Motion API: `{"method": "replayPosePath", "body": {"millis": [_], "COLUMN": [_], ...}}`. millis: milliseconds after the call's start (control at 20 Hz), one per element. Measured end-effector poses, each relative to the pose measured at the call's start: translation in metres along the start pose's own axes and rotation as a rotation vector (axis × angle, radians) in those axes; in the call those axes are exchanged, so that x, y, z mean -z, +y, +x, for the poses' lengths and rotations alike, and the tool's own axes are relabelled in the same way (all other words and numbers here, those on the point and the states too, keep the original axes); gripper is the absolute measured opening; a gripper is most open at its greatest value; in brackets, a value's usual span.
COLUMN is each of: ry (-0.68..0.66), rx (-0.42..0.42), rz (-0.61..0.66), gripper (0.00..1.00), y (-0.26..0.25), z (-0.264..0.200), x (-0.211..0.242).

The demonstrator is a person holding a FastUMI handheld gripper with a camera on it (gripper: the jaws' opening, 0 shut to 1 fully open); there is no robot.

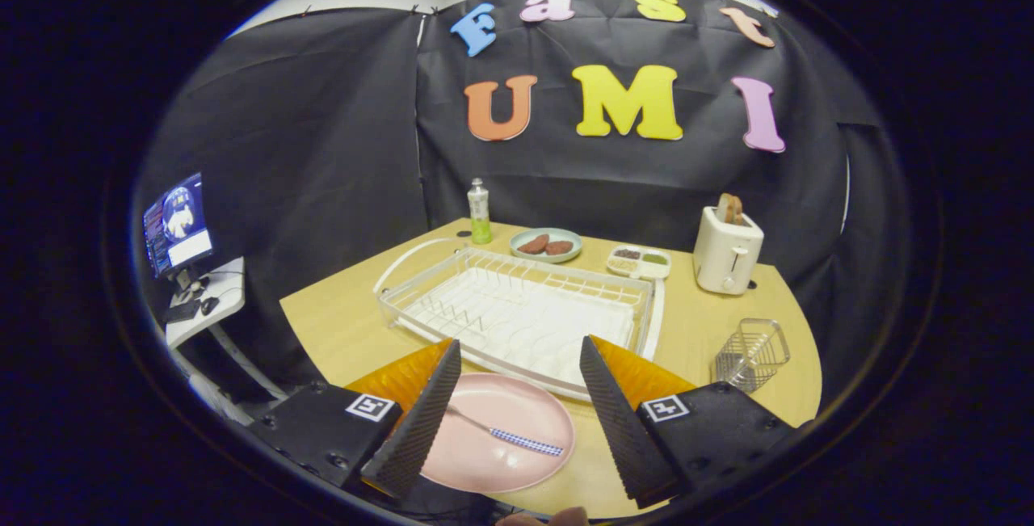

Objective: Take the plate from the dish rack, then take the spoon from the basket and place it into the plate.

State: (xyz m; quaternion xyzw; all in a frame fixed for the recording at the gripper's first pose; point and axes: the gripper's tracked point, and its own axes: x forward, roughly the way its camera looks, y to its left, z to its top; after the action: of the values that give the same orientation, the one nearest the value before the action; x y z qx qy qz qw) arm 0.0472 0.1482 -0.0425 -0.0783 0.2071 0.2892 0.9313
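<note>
The hand-held gripper (517, 421) hangs wide apart above the tabletop (339, 324), gripping nothing. Between its fingers lies the pink plate (501, 461), with the spoon (509, 435) resting across it. Just beyond the fingers sits the clear dish rack (517, 308). Off to the right of the right finger stands the wire basket (751, 355), and further beyond it a toaster (727, 251)
</note>
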Motion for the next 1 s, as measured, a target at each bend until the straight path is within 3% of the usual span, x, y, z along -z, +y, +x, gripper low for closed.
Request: {"method": "replayPosePath", "body": {"millis": [700,1000], "ry": [-0.362,-0.396], "rx": [0.380,0.415], "rz": [0.060,0.086], "gripper": [1.00,1.00], "y": [-0.076,-0.083], "z": [-0.101,-0.115], "x": [-0.026,-0.023]}}
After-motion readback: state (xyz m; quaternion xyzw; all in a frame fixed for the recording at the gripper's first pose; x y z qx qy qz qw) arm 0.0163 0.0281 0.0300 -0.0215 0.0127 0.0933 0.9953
